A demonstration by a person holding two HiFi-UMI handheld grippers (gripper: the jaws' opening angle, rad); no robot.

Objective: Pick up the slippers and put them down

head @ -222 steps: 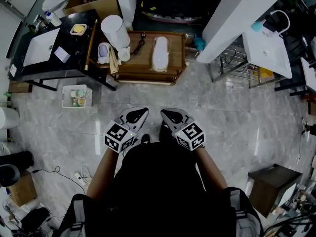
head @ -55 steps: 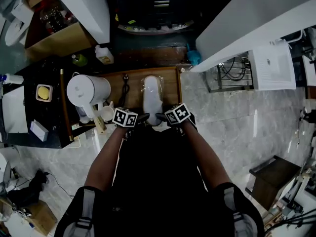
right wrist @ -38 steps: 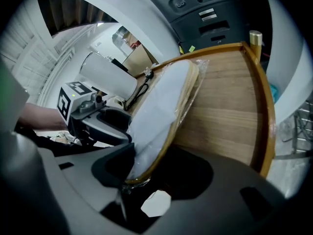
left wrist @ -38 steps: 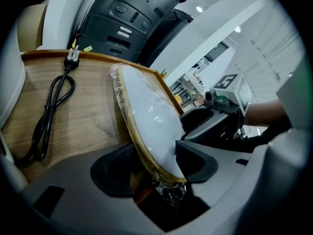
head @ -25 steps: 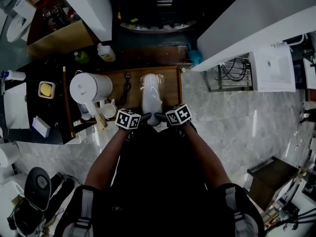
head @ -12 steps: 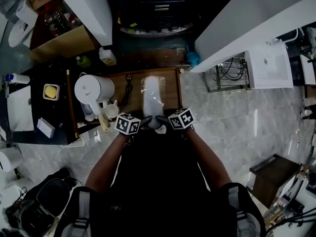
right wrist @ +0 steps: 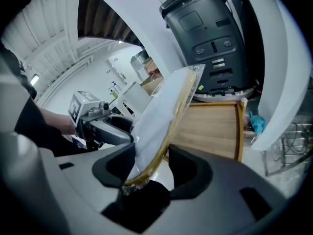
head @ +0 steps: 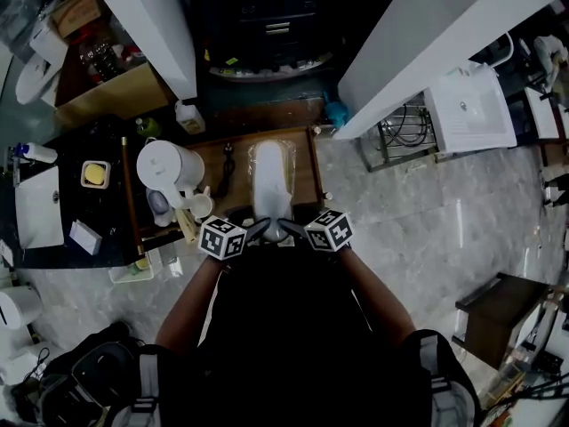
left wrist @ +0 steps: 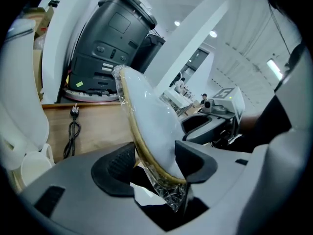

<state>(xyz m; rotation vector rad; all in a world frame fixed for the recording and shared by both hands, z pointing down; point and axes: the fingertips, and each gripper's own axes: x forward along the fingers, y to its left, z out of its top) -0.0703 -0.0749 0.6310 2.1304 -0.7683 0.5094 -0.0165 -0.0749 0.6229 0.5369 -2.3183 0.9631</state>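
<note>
Since a second ago, left claw (left wrist: 159, 163) and right claw (right wrist: 154, 169) are higher, each clamped on the near end of the plastic-wrapped white slippers (head: 271, 178), held turned on edge over the wooden desk (head: 305, 169).

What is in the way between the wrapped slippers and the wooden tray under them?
Nothing visible. The slippers hang over bare wooden tray; the black cable lies off to the side.

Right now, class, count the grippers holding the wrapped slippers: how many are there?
2. The left gripper grips the wrapped slippers at their near end from the left; the right gripper grips that same end from the right.
</note>
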